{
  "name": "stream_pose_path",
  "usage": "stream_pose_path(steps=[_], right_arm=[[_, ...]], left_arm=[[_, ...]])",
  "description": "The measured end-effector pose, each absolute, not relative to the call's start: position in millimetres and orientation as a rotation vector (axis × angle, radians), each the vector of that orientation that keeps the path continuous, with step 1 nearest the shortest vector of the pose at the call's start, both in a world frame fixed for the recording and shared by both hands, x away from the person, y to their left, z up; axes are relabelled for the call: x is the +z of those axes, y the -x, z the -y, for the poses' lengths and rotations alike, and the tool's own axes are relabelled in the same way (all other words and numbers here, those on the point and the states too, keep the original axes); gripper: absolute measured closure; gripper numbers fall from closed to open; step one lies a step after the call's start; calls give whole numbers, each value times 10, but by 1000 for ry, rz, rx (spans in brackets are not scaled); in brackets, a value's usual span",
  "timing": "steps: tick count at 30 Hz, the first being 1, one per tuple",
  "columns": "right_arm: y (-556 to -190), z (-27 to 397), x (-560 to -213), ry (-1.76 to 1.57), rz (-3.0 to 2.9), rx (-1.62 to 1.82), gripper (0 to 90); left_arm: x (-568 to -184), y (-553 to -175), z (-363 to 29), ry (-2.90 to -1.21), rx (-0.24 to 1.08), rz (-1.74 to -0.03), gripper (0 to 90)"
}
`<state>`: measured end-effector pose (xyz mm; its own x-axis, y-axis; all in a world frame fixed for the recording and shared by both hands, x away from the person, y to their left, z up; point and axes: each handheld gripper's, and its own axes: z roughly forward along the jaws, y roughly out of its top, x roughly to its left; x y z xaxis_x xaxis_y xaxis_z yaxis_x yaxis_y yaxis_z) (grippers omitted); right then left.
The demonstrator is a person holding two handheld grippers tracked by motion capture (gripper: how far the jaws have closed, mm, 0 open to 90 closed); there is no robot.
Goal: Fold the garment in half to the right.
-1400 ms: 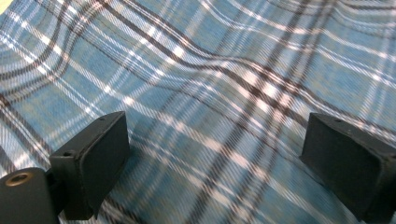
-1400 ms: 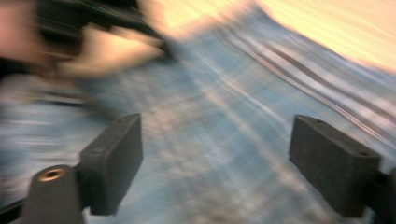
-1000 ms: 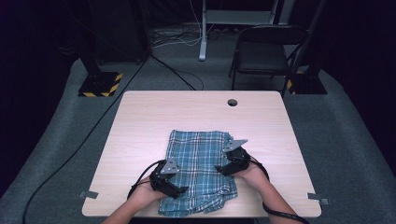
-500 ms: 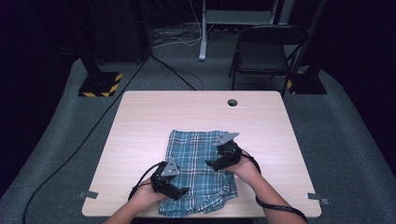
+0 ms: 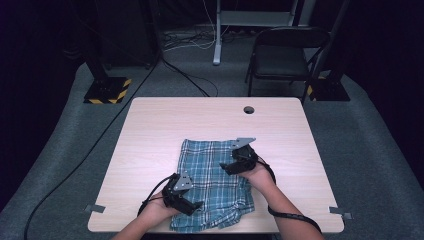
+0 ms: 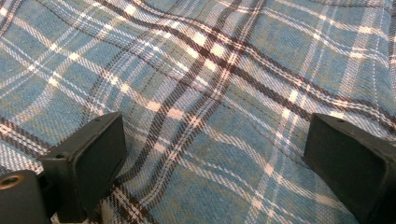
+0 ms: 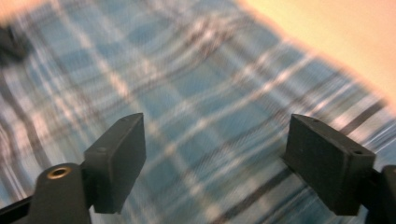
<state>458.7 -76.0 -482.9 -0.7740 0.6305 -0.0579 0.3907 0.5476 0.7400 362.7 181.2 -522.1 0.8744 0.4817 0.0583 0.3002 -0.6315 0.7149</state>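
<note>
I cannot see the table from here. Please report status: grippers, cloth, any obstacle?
Left gripper open, low over plaid cloth. Right gripper open, above cloth, holding nothing. Cloth lies folded on table. Nothing in the way.

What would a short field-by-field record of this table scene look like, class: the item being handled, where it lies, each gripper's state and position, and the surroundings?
item: blue plaid cloth, folded, rumpled
place: near half of the wooden table, one edge hanging over the near side
left gripper: jaws open, over the cloth's near left part
right gripper: jaws open, nothing between them, over the cloth's far right part
surroundings: black folding chair beyond the table; round hole in the tabletop
</note>
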Motion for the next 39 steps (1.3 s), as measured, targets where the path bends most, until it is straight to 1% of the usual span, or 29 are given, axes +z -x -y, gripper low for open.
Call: stream_pose_path(steps=[3,6,7,8,11,16,18,20,22,24,26,28,32,34,36,39], right_arm=[[-4634,748,-4810,-850,-2447,1040,173],[-4754,763,-4930,-930,-2484,910,165],[-4797,793,-5006,-985,-2514,915,152],[-4812,836,-5060,-1033,-2501,992,150],[-4817,901,-5094,-1085,-2462,1091,160],[-4810,837,-5081,-1054,-2474,1009,160],[-4810,835,-5084,-1054,-2470,1010,159],[-4801,848,-5097,-1051,-2458,1030,158],[-4798,849,-5098,-1051,-2455,1033,157],[-4804,842,-5089,-1056,-2464,1026,148],[-4832,830,-5039,-1059,-2502,994,146],[-4841,816,-4932,-1061,-2518,962,168],[-4709,777,-4684,-1014,-2464,1125,162],[-4605,722,-4639,-963,-2502,1191,160],[-4495,645,-4678,-851,-2564,1147,161],[-4414,581,-4884,-750,-2637,950,154]], left_arm=[[-5219,-3632,-1805,-2300,314,-558,53],[-5216,-3631,-1800,-2302,316,-556,52],[-5217,-3629,-1800,-2302,317,-556,52],[-5217,-3629,-1801,-2301,317,-557,52],[-5197,-3621,-1794,-2309,321,-559,52],[-5069,-3555,-1762,-2286,341,-515,70],[-5046,-3539,-1744,-2277,316,-501,69],[-5083,-3542,-1723,-2300,292,-497,56],[-5167,-3552,-1716,-2327,295,-491,53],[-5216,-3567,-1737,-2308,289,-488,49],[-5226,-3577,-1748,-2300,282,-488,49],[-5233,-3579,-1752,-2303,284,-478,49],[-5241,-3584,-1757,-2297,275,-480,49],[-5239,-3584,-1755,-2300,276,-480,49],[-5240,-3582,-1752,-2299,278,-481,49],[-5241,-3579,-1750,-2299,280,-484,48]])
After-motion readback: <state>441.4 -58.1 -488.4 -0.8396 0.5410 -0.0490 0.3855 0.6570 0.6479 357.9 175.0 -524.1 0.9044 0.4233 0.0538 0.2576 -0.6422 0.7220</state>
